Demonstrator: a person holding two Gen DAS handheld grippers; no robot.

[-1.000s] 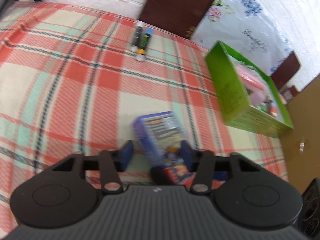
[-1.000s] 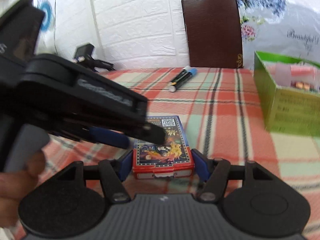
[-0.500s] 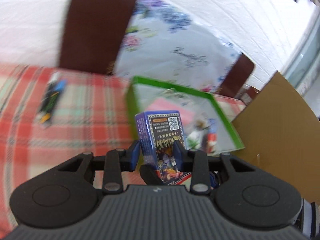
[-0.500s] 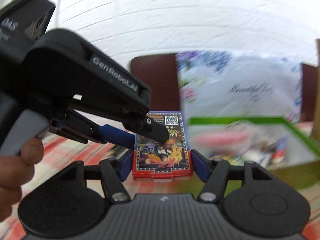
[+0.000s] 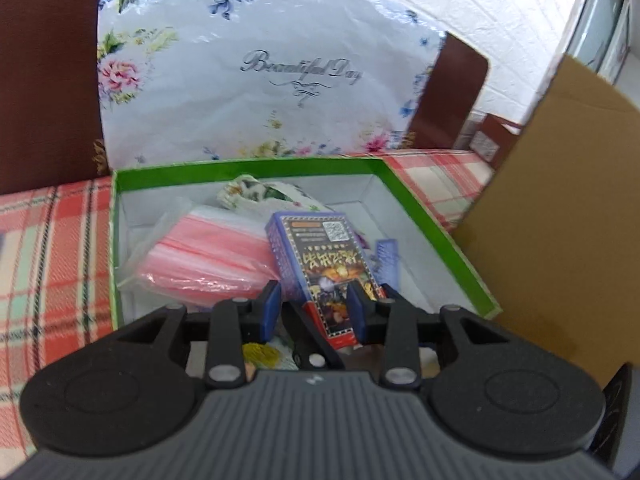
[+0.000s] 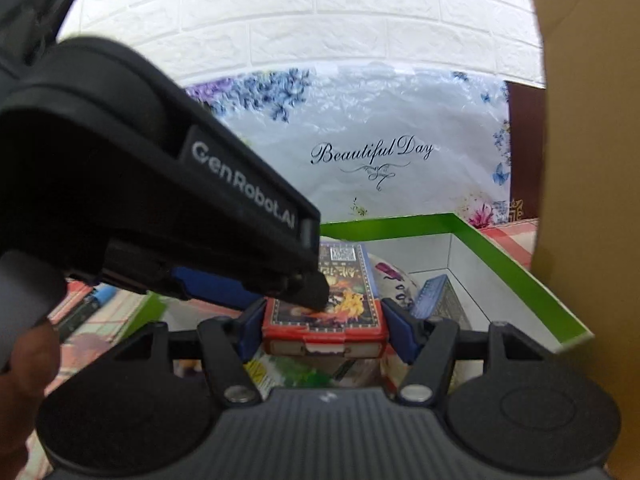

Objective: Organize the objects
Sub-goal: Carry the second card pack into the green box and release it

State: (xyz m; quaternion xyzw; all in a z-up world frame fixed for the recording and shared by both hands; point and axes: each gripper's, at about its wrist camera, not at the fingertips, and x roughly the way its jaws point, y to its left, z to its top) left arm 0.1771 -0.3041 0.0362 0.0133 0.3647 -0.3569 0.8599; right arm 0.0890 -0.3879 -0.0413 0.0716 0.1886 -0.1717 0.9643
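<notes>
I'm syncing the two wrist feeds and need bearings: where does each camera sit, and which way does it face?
Left wrist: sits behind the left gripper, looking down into the green box; its own jaws flank the card box, and the other gripper's finger shows between them.
Right wrist: sits behind the right gripper, facing the floral bag over the box; its jaws close on the card box's sides, the left gripper and a hand crossing from the left.
Shared: card box, green box, floral bag, cardboard.
</notes>
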